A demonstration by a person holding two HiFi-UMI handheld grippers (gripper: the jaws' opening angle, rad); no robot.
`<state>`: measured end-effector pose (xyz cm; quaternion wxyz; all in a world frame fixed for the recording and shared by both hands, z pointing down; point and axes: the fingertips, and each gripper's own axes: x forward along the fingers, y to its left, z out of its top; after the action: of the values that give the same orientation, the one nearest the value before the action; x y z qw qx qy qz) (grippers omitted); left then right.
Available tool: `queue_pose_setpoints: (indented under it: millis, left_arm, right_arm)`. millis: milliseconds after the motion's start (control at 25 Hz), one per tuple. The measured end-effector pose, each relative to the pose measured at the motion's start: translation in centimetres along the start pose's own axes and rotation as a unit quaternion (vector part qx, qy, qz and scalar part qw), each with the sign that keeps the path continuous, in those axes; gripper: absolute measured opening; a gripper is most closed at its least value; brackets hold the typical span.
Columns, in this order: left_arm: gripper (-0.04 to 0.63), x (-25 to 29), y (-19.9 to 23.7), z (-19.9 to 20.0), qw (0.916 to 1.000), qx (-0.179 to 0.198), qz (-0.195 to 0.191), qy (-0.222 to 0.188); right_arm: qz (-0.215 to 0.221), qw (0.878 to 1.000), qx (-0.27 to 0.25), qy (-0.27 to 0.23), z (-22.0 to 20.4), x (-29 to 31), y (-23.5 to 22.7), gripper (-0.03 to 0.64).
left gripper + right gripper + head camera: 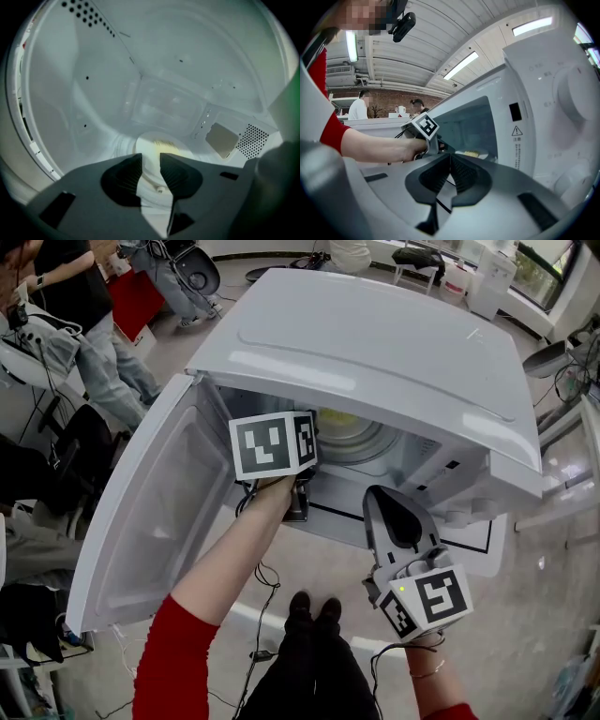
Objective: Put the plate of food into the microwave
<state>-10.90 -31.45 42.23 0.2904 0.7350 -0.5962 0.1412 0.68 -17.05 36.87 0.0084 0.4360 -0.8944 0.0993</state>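
Plate of food (161, 144) lies inside microwave (375, 343), on its floor. Our left gripper (151, 158) spread, empty, in microwave mouth. Right gripper (450, 157) pressed together, empty, outside microwave front. We judge plate stiff, breakable, slick. If handled, pinch near rim, keep level.

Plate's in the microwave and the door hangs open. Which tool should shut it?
Left. The door stands out on the left, beside the left tool, which is open and empty at the cavity mouth, short of the plate. The right tool, shut, sits before the control panel, farther from the door.
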Motion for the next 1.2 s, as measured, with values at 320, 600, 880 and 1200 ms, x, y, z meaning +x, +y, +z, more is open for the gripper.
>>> queue_pose_setpoints:
  millis: [320, 600, 880, 1200]
  left_arm:
    - [0.009, -8.6, -5.1, 2.9, 0.9691, -0.011, -0.168, -0.180]
    - [0.008, -14.3, -8.7, 1.3, 0.9517, 0.010, -0.233, -0.200]
    - [0.008, -19.3, -10.5, 0.2, 0.9456, -0.026, -0.270, -0.180]
    - [0.009, -23.0, -12.0, -1.4, 0.9430, -0.006, -0.278, -0.183]
  right_arm:
    - [0.016, 1.000, 0.007, -0.014, 1.6, -1.1, -0.3, 0.015]
    - [0.018, 1.000, 0.016, -0.016, 4.3, -3.6, 0.5, 0.015]
    - [0.010, 1.000, 0.006, -0.019, 7.5, -6.7, 1.6, 0.014]
    - [0.004, 1.000, 0.006, -0.027, 8.6, -9.5, 3.1, 0.014]
